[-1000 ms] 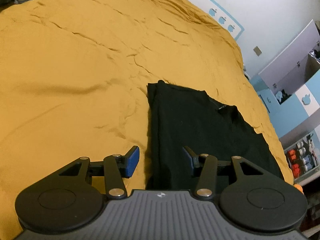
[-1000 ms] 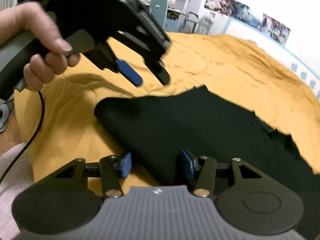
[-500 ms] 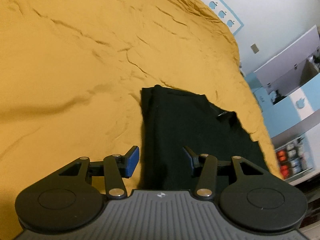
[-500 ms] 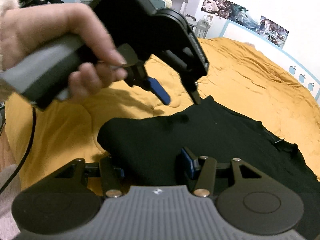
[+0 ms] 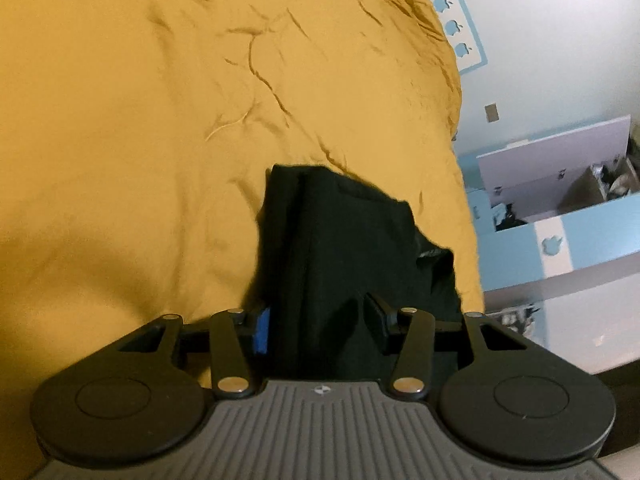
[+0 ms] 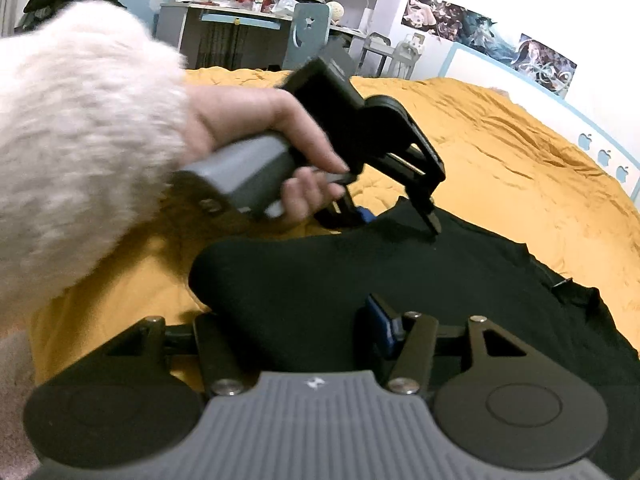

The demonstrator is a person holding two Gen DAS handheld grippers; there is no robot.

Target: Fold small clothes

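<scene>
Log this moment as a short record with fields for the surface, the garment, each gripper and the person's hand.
surface: rumpled mustard-yellow bedspread
garment: black cloth top, partly folded, lying on the bedspread
left gripper: fingers apart, straddling the garment's edge, one tip on the cloth
right gripper: jaws opening, the garment's near edge between them
hand: in a fluffy pale sleeve, gripping the left gripper's grey handle

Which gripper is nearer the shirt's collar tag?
Left. The left gripper straddles the black shirt's far side edge, partway toward the collar tag; the right gripper, jaws opening, straddles the bottom end.
</scene>
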